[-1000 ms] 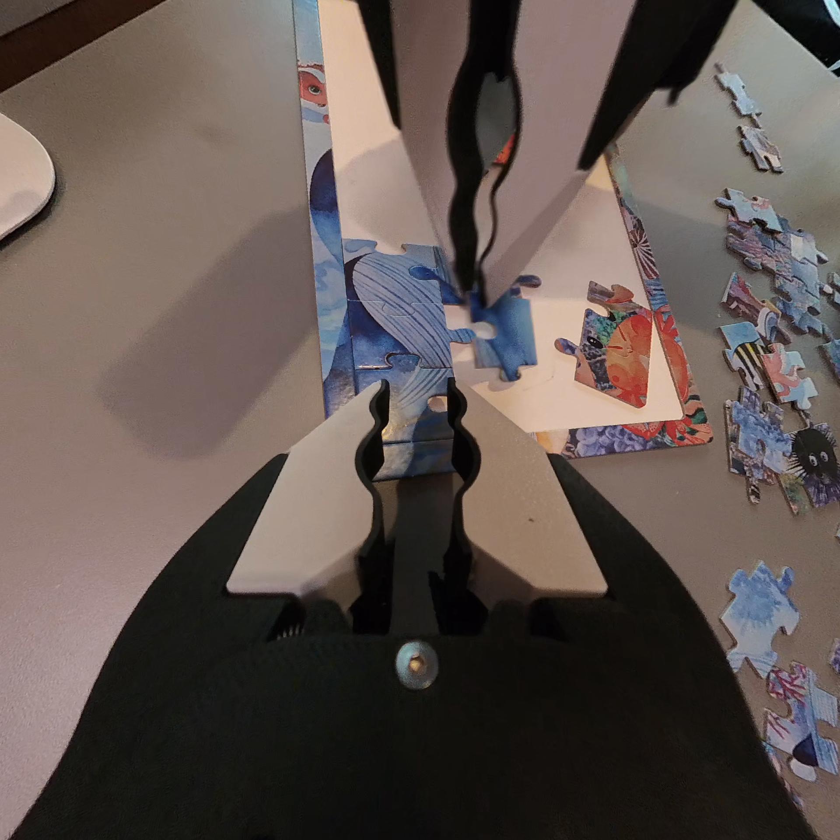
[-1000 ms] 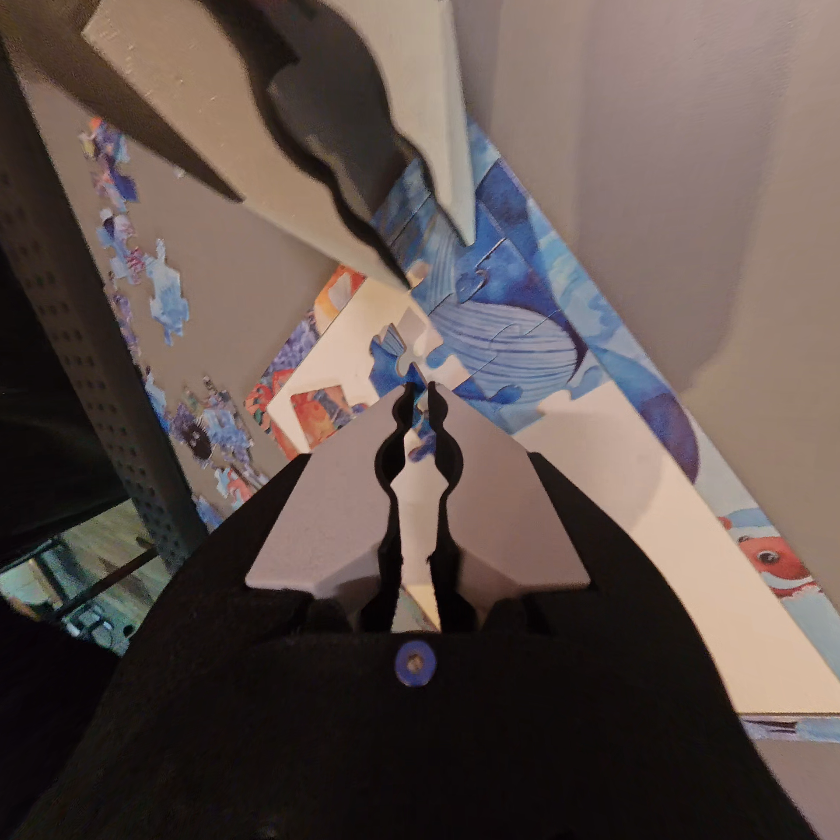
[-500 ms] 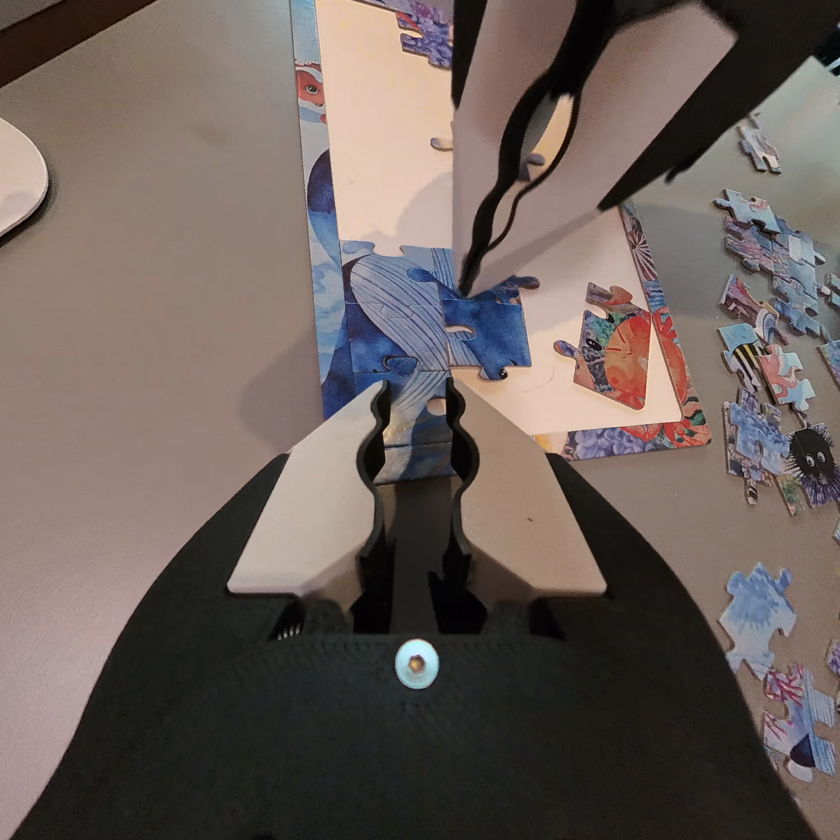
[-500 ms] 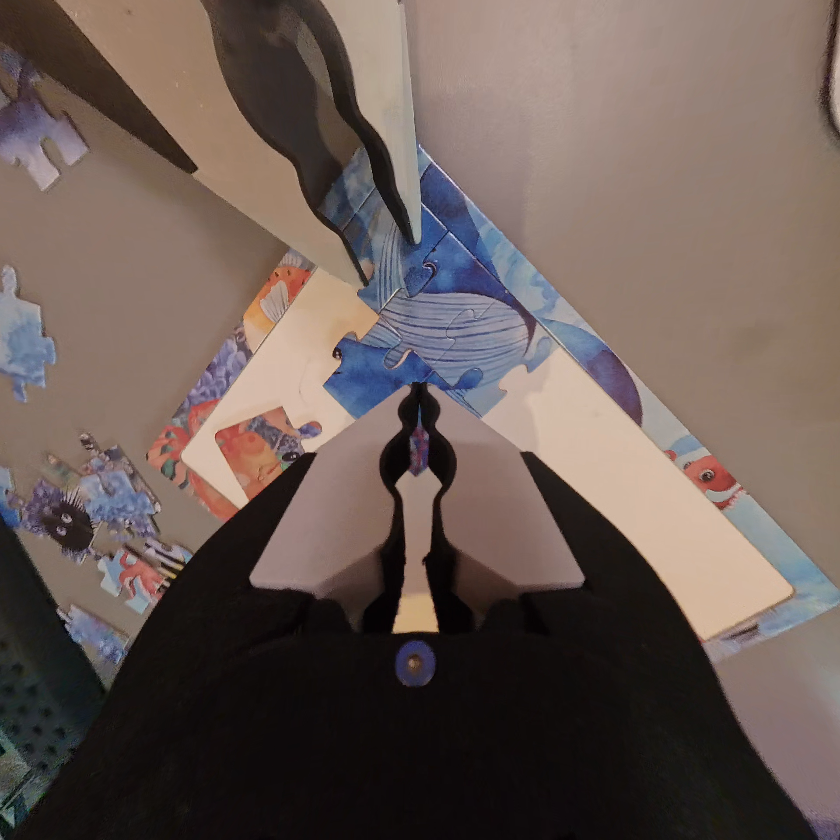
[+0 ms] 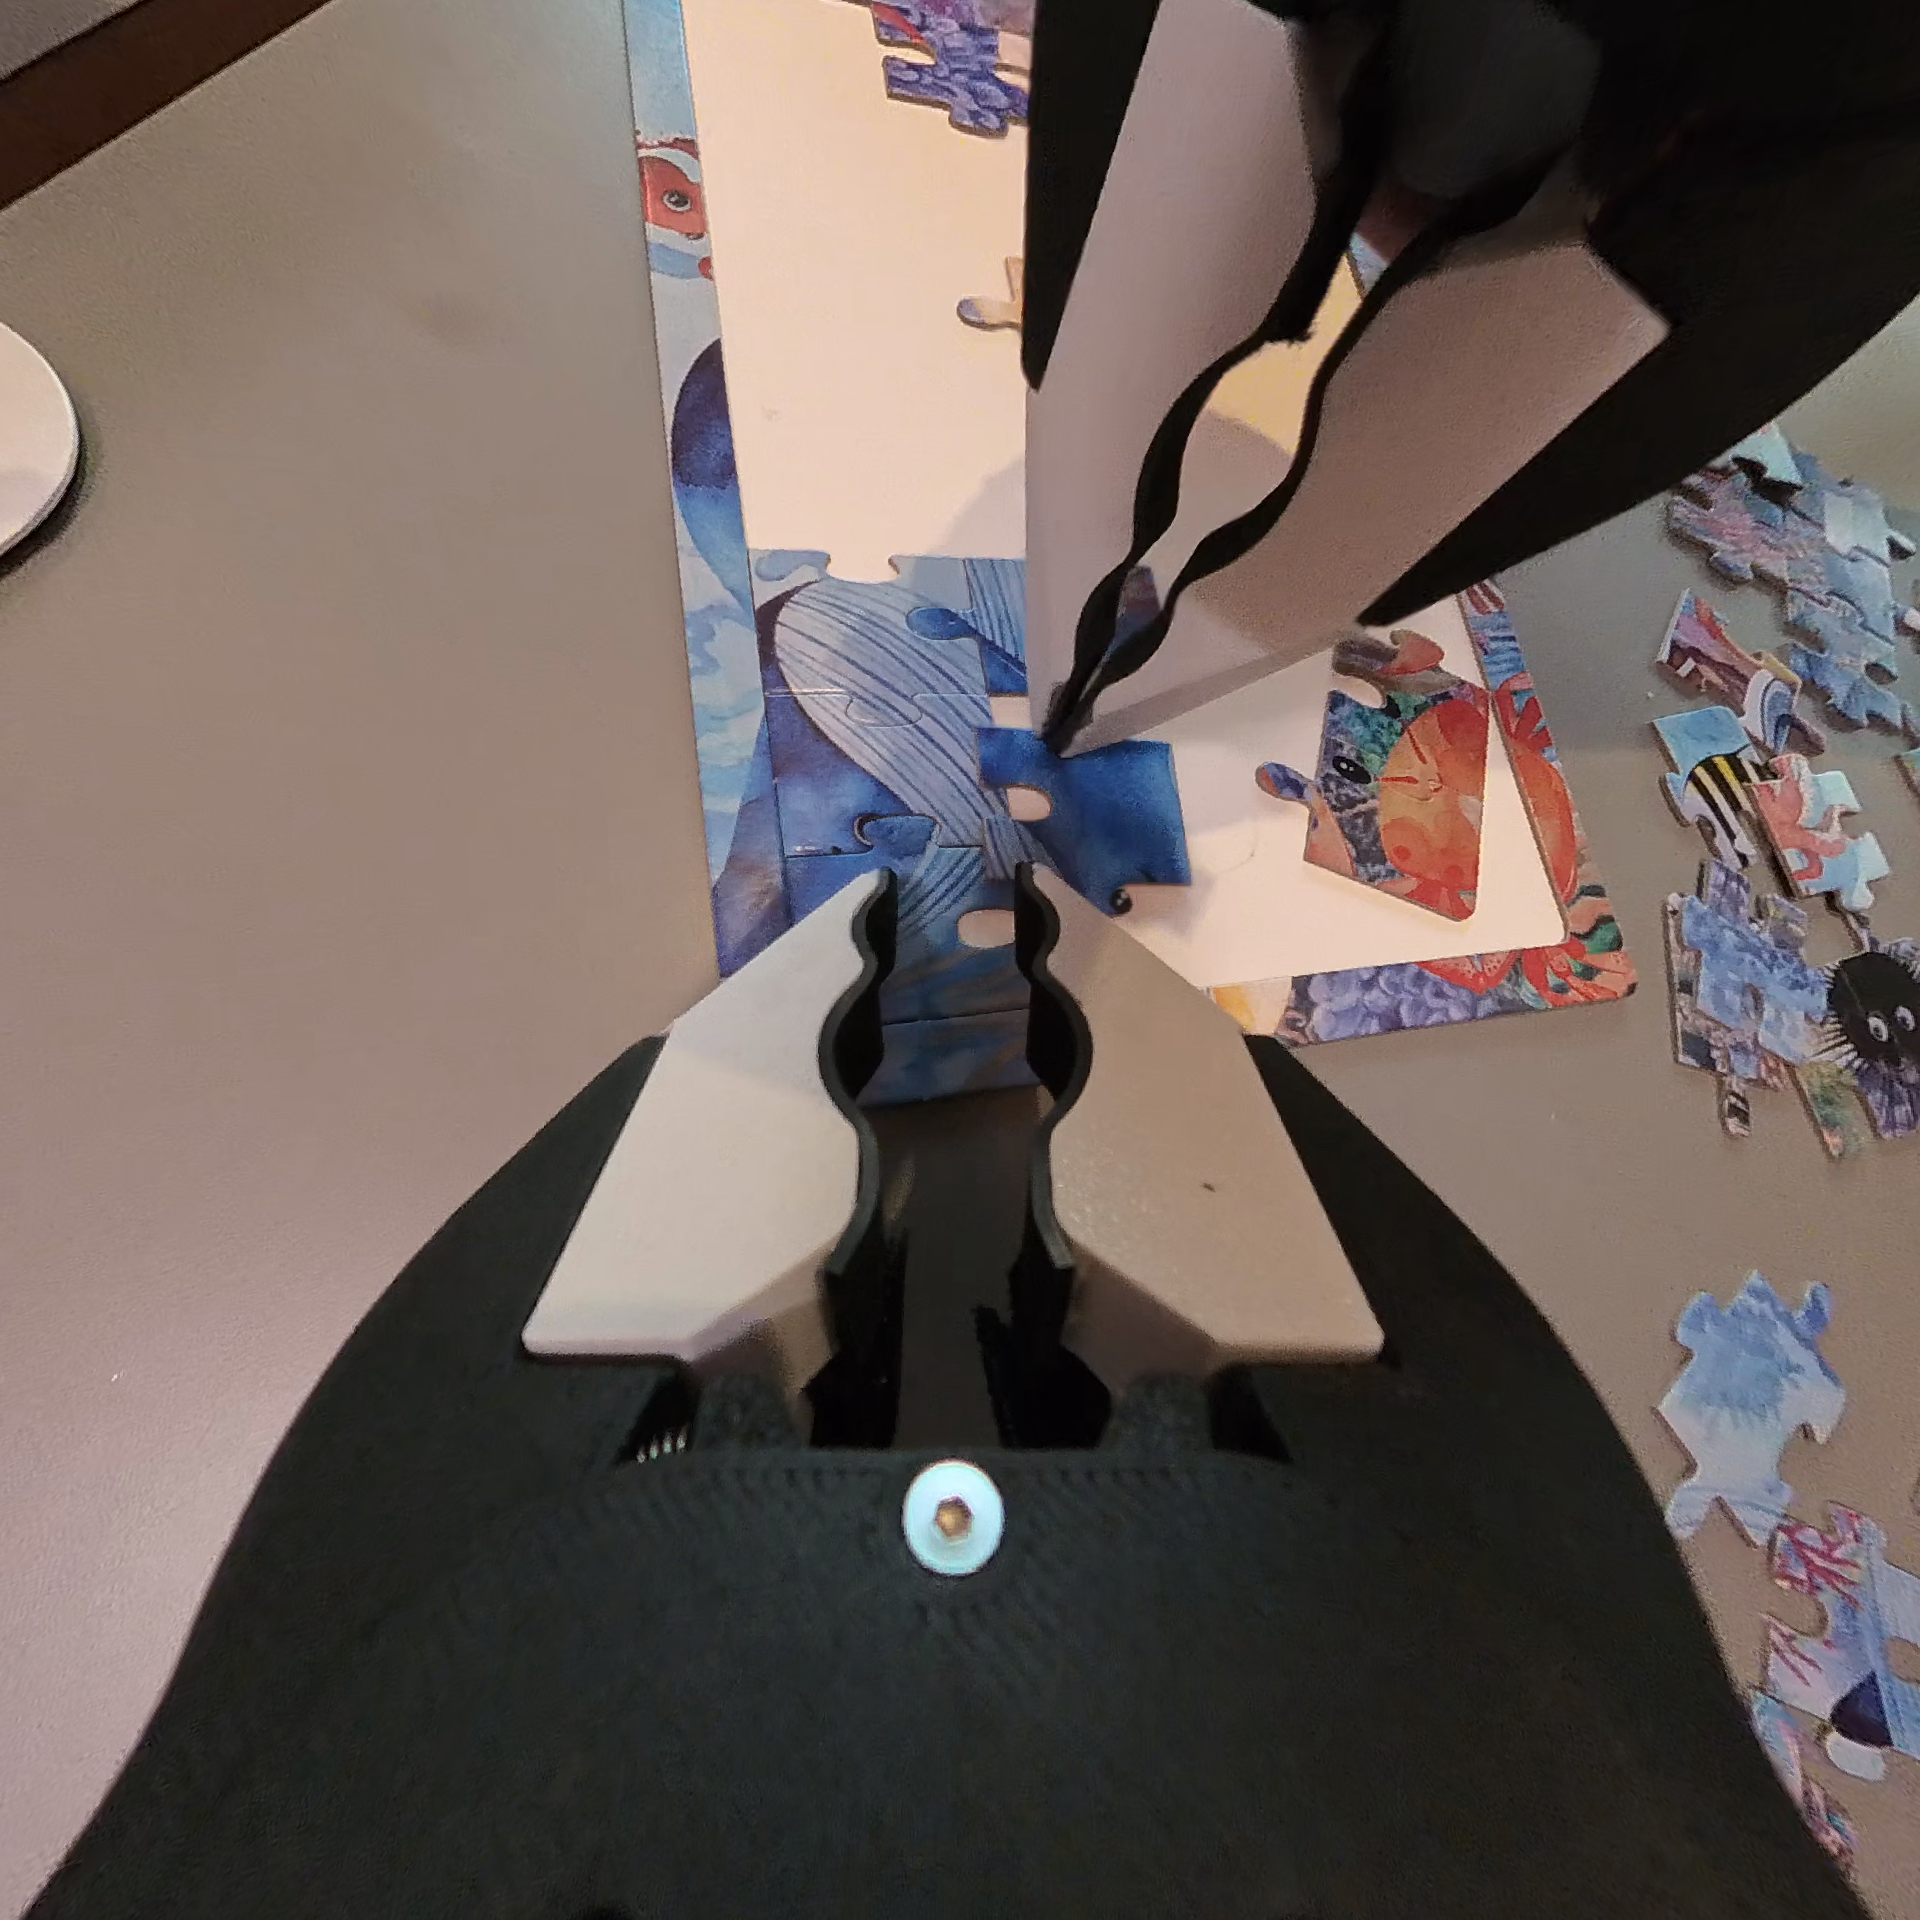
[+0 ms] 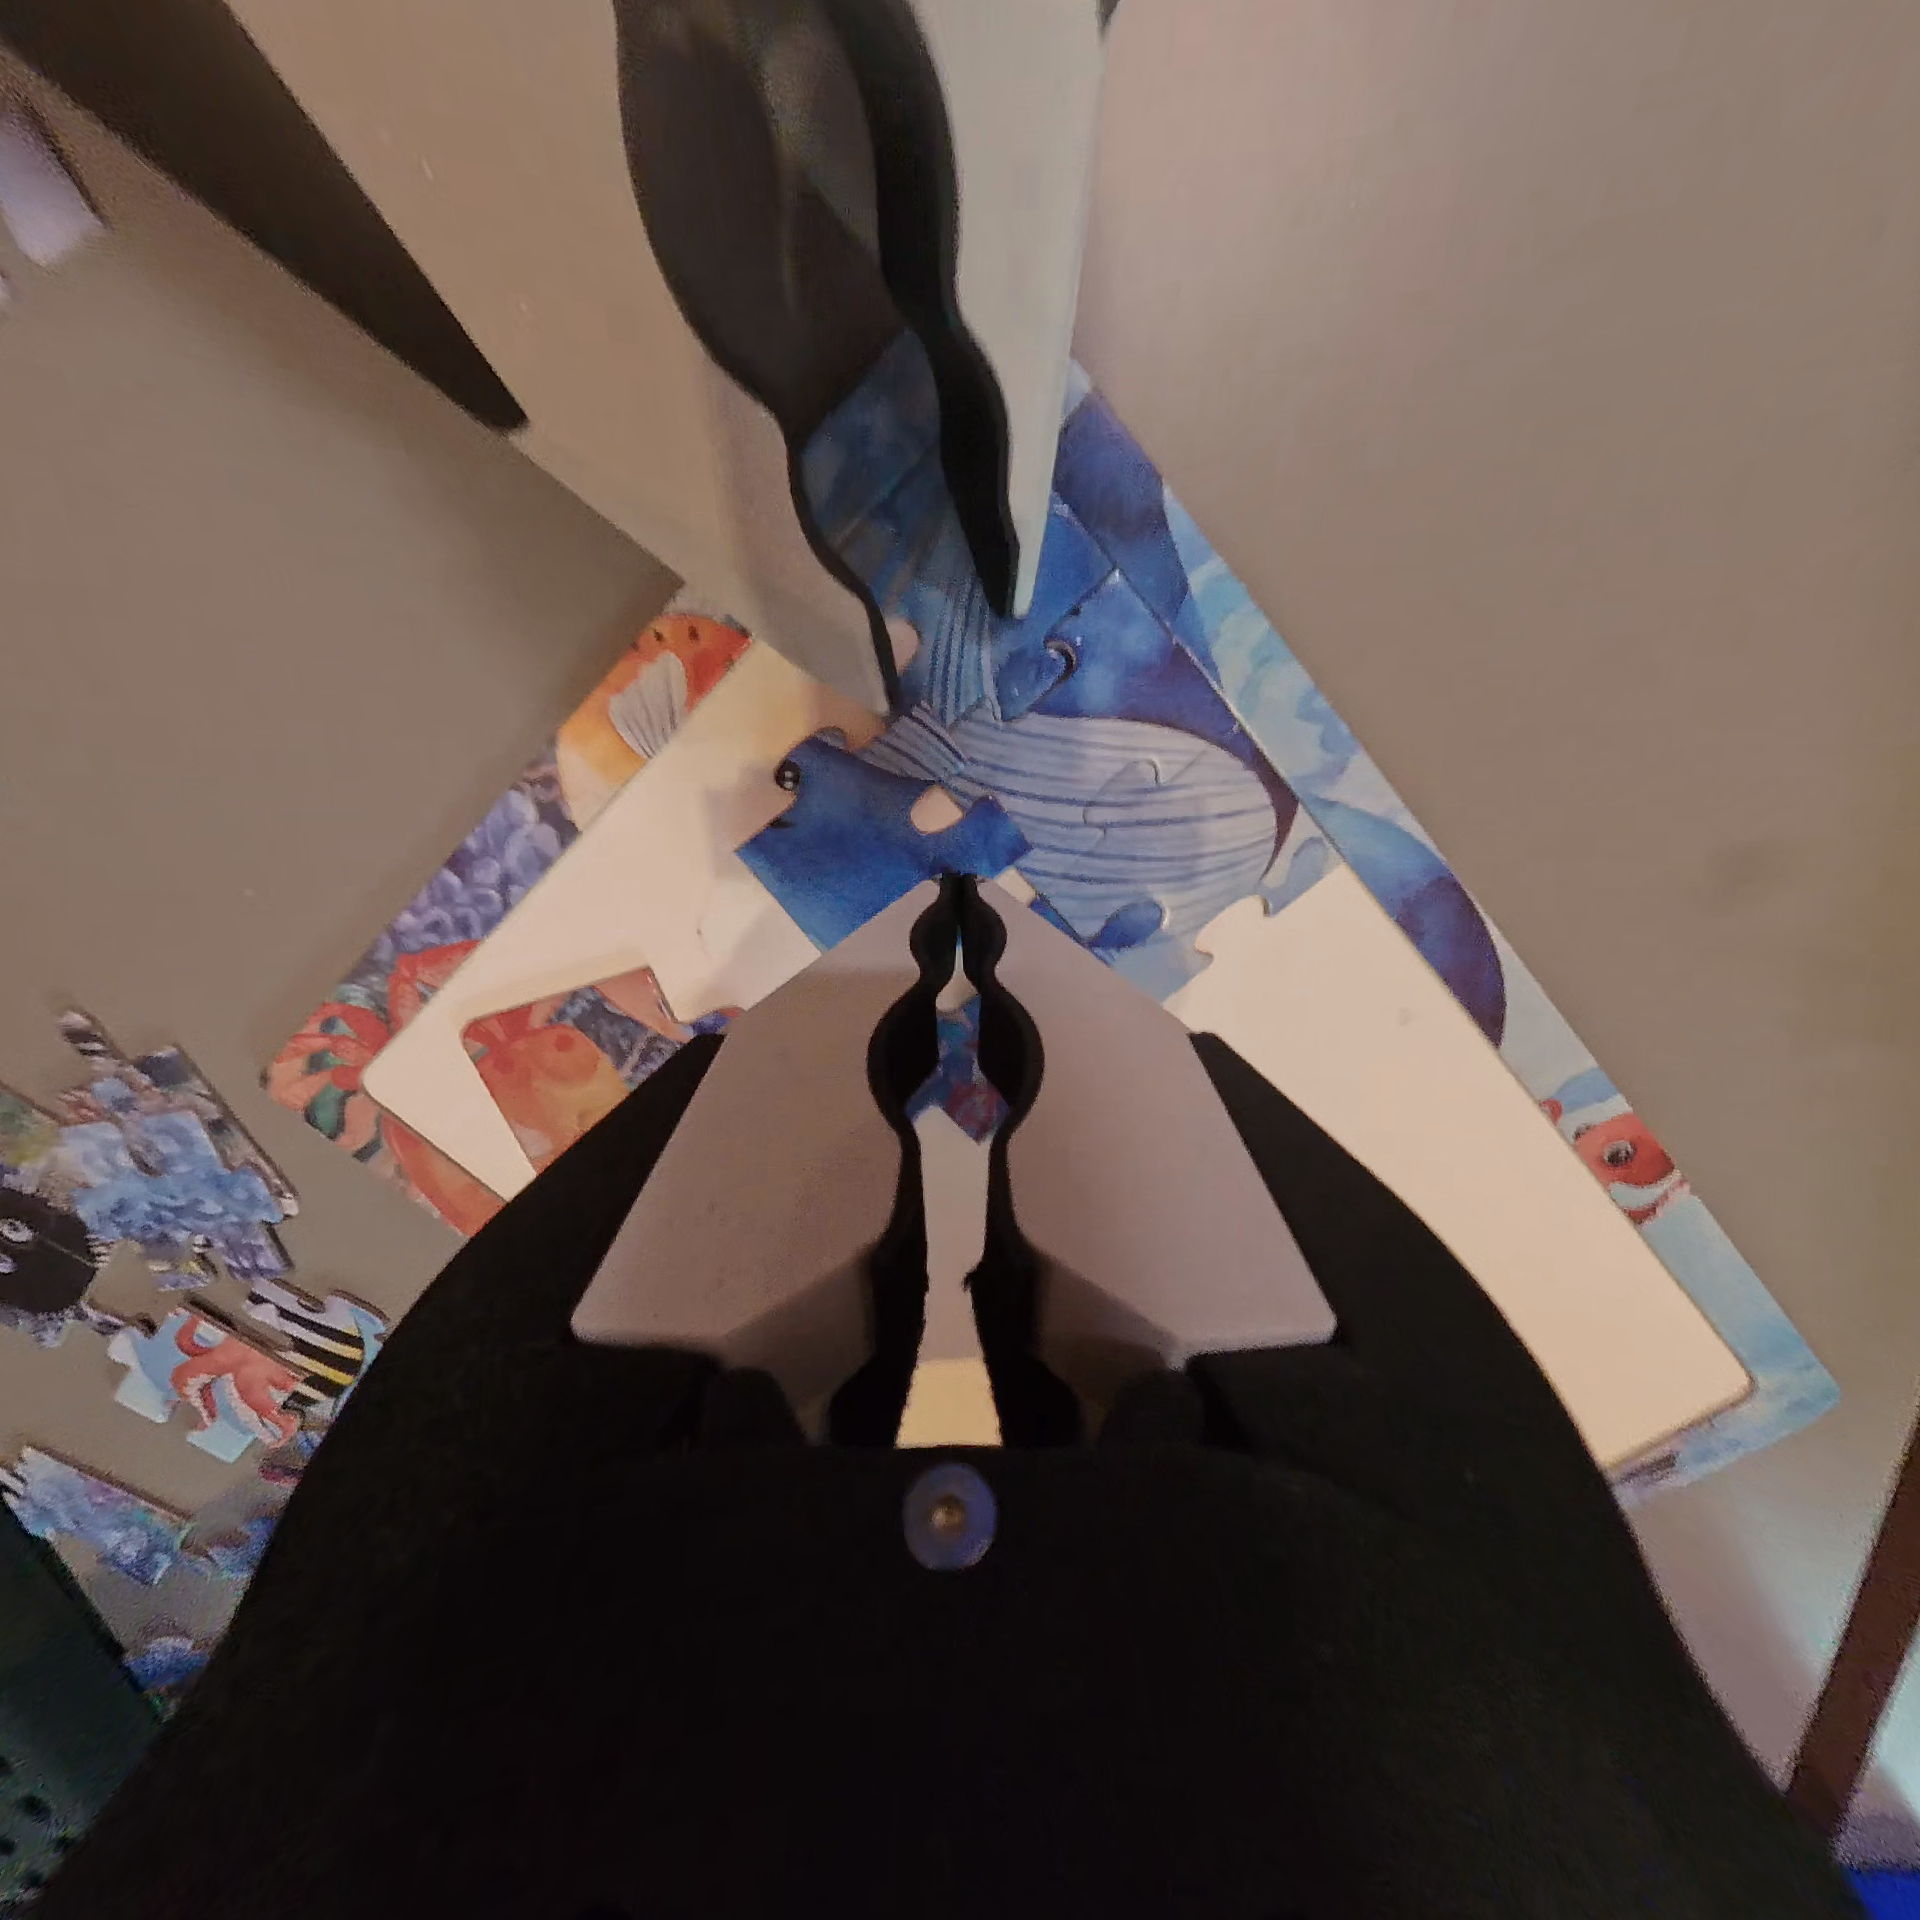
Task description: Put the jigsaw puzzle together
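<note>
Two grippers crowd one corner of the printed cardboard puzzle tray [image 5: 1455, 987], and the risk looks plain: the dark blue jigsaw piece [image 5: 1101, 810] sits skewed against the assembled blue whale section [image 5: 883, 717], so a hard push could ride its tab over the neighbour or shove the joined pieces apart. Right gripper [image 5: 1065, 727] points steeply down, tips pinched together on that piece's far edge, while the left gripper [image 5: 951, 894] hovers low just beside it, fingers narrowly parted and empty.

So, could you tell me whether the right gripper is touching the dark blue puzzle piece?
Touching: in the left wrist view the right gripper has its nearly closed tips meeting the top edge of the dark blue piece.
</note>
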Demonstrator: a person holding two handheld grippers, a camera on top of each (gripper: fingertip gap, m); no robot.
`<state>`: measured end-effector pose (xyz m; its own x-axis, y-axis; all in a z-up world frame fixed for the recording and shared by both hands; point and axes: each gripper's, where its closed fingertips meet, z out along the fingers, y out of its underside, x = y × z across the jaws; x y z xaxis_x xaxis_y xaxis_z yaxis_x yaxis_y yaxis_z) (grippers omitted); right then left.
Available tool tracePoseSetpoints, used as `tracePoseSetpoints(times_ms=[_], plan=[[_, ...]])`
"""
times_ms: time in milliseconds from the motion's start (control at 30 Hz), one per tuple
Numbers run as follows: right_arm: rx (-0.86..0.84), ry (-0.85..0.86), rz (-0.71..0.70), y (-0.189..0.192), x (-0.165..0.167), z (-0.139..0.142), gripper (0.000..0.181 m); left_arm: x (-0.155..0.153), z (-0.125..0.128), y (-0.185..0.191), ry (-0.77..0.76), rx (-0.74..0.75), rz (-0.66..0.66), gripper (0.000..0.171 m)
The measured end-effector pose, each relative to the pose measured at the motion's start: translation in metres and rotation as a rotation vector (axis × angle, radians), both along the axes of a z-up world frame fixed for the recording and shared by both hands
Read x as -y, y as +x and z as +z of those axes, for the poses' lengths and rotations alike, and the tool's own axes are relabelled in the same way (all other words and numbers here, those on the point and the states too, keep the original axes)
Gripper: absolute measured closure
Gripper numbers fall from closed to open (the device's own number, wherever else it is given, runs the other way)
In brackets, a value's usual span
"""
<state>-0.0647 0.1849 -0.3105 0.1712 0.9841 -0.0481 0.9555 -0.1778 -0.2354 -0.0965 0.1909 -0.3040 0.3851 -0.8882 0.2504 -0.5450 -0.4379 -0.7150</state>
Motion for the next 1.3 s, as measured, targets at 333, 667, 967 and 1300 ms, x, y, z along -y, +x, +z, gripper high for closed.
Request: tracePoseSetpoints(times_ms=[333,667,967,1300], plan=[[0.059,-0.003,0.036,0.007,0.003,0.001,0.181,0.013,0.002,0.014,0.056,-0.041,-0.07,0.152],[0.004,-0.07,-0.004,0.007,0.008,0.002,0.181,0.02,0.004,0.025,0.063,-0.028,-0.091,0.154],[-0.05,-0.054,-0.056,0.009,0.014,0.0,0.181,0.028,0.0,0.02,0.049,-0.056,-0.148,0.153],[-0.039,-0.004,-0.067,0.013,0.002,0.0,0.181,0.03,-0.005,0.027,0.109,-0.106,-0.147,0.155]])
